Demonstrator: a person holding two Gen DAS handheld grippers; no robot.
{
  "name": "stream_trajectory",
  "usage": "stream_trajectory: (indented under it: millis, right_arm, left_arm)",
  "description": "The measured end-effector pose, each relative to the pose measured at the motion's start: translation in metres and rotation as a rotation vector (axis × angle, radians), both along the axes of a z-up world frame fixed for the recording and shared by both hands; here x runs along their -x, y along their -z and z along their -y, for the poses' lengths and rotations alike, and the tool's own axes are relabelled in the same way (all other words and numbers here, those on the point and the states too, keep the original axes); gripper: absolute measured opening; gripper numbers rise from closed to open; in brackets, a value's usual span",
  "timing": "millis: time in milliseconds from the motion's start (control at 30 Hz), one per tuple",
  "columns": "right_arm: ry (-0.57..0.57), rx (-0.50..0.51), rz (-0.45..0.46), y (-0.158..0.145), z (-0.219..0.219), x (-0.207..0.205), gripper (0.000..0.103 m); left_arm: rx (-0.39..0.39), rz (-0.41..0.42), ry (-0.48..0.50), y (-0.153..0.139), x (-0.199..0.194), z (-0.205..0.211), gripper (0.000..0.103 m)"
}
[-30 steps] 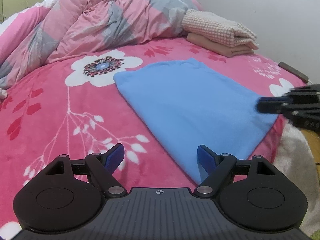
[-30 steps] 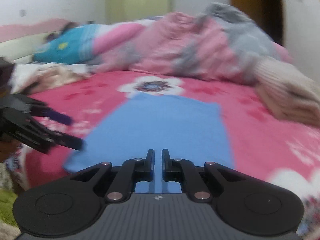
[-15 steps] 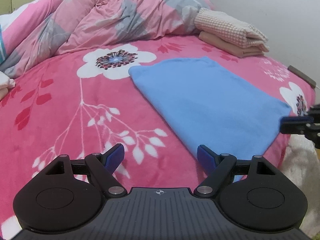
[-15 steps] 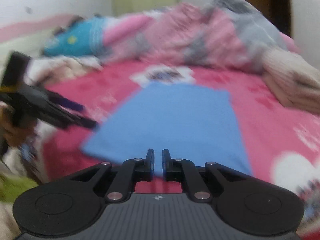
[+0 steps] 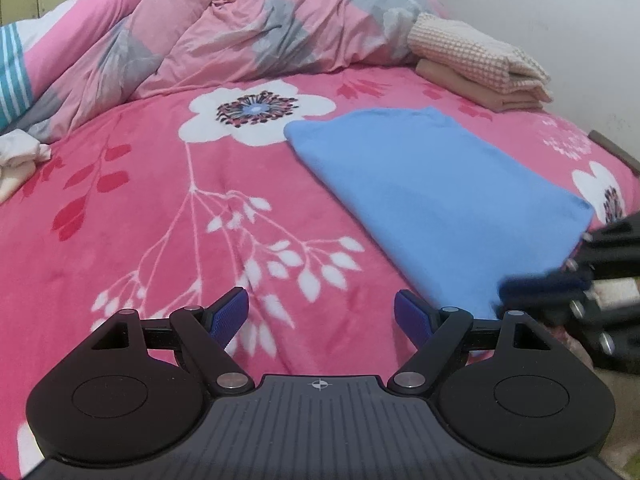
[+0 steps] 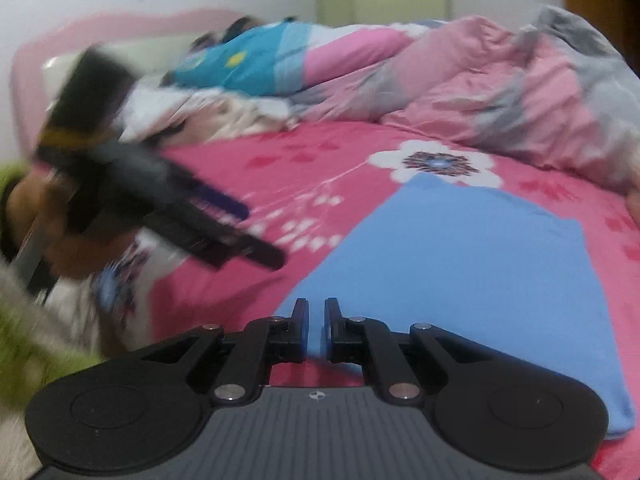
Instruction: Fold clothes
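While folded (flat), blue cloth (image 5: 432, 196) lies untouched.

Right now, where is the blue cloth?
The blue cloth lies flat on the pink flowered blanket, right of the big white flower and in front of the folded pile.

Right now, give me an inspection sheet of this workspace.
Surface: pink floral blanket covering the bed.
Job's things: blue garment lying flat, folded.
Clutter: crumpled pink-grey duvet; folded beige stack by the wall; pale cloth at the far left.
Grippers: left gripper open, empty, over the blanket; right gripper nearly closed at the garment's near edge, holding nothing visible.
Cables: nothing seen.
Surroundings: white wall; pink headboard.
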State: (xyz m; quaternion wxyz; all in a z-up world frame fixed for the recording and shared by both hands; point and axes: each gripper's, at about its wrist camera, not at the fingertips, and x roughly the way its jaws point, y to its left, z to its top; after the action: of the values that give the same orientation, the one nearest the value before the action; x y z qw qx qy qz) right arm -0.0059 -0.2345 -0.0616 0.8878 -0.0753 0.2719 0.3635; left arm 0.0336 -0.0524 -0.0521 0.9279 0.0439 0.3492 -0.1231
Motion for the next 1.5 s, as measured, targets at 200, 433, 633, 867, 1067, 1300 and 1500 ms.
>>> stream_trajectory:
  millis: [200,433,633,867,1067,1300,1500]
  right_arm:
    - [-0.148,0.039,-0.051,0.014,-0.009,0.015,0.008]
    - [0.160,-0.034,-0.017,-0.007,0.061,0.005,0.009]
    - [0.420,-0.069,0.049,-0.009,0.091,-0.030,0.009]
    - [0.492,0.008,0.058,0.007,0.113,-0.027,0.008]
    - [0.617,-0.015,0.056,-0.011,0.155,-0.014,0.009]
    - [0.420,-0.081,0.099,-0.013,0.103,-0.047,0.009]
    - [0.477,-0.055,0.002,0.008,0.117,-0.065,0.008]
  left_arm:
    - [0.017,0.010,-0.003,-0.003,-0.005,0.002,0.081]
    - [0.060,0.058,0.092,-0.015,-0.019,0.032,0.081]
    - [0.111,0.095,0.149,-0.012,-0.035,0.071,0.072]
    - [0.089,0.039,0.161,0.017,-0.042,0.085,0.059]
    - [0.110,0.024,0.114,0.003,-0.037,0.068,0.057]
    - [0.098,0.016,0.141,0.003,-0.052,0.092,0.057]
    - [0.128,-0.033,0.069,0.008,-0.047,0.059,0.059]
